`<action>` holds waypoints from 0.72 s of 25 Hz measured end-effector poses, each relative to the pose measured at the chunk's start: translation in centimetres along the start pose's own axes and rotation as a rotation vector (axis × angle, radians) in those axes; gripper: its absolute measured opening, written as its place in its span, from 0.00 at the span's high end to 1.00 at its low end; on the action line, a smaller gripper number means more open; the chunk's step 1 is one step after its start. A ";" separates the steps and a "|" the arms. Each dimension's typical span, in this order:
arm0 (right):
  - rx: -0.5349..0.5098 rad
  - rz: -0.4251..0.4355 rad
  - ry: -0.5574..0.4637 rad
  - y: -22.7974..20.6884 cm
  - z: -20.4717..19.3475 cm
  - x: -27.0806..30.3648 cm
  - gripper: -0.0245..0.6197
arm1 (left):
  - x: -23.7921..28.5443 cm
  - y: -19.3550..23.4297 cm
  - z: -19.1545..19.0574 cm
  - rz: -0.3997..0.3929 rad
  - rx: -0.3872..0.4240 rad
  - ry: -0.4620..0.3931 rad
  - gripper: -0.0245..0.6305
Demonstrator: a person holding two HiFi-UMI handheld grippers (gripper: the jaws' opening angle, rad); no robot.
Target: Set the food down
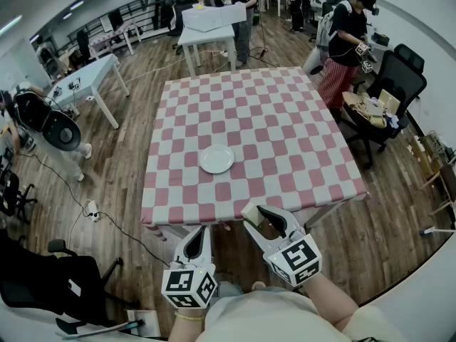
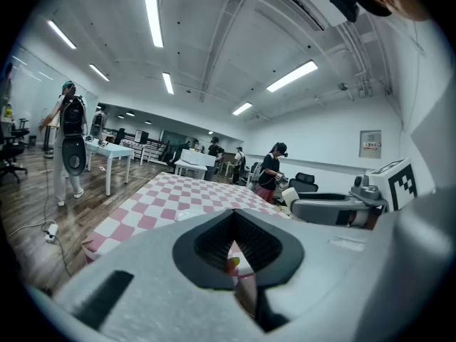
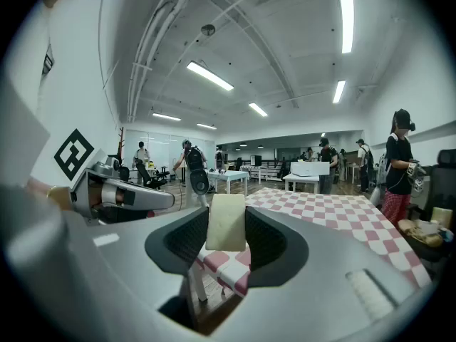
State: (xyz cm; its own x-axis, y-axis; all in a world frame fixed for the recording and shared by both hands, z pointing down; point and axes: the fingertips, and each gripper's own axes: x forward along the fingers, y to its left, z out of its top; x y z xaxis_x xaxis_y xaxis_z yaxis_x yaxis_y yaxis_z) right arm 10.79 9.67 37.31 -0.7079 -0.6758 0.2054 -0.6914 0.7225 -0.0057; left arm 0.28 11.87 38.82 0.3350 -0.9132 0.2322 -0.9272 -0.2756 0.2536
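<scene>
Right gripper point(image 1: 258, 215) clamped on pale food slice point(image 3: 226, 221) off checked table's point(image 1: 285, 120) 6 o'clock edge, white plate point(image 1: 216, 159) at its 11 o'clock; left gripper point(image 1: 199, 231) closed, empty

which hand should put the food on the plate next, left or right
Right. The right tool already grips the pale food slice and faces the white plate; the left tool is shut, with no food visible in it.
</scene>
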 end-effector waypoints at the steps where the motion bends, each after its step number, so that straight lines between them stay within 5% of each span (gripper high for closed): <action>1: 0.012 0.000 -0.004 0.5 -0.1 -1.0 0.70 | -0.5 -1.0 -0.1 -0.008 0.014 0.004 0.96; 7: 0.051 -0.020 -0.016 1.8 -1.3 -5.6 0.70 | -2.9 -5.2 -1.2 -0.030 0.076 0.012 0.96; 18: 0.039 -0.010 -0.029 1.5 -1.1 -7.2 0.70 | -3.5 -6.4 -1.5 -0.002 0.047 0.006 0.96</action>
State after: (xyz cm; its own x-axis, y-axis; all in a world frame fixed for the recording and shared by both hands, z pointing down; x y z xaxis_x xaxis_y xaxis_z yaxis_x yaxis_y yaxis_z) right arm 15.05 15.75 36.91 -0.7045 -0.6874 0.1768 -0.7032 0.7098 -0.0422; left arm 5.30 17.32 37.74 0.3381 -0.9107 0.2373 -0.9332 -0.2916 0.2101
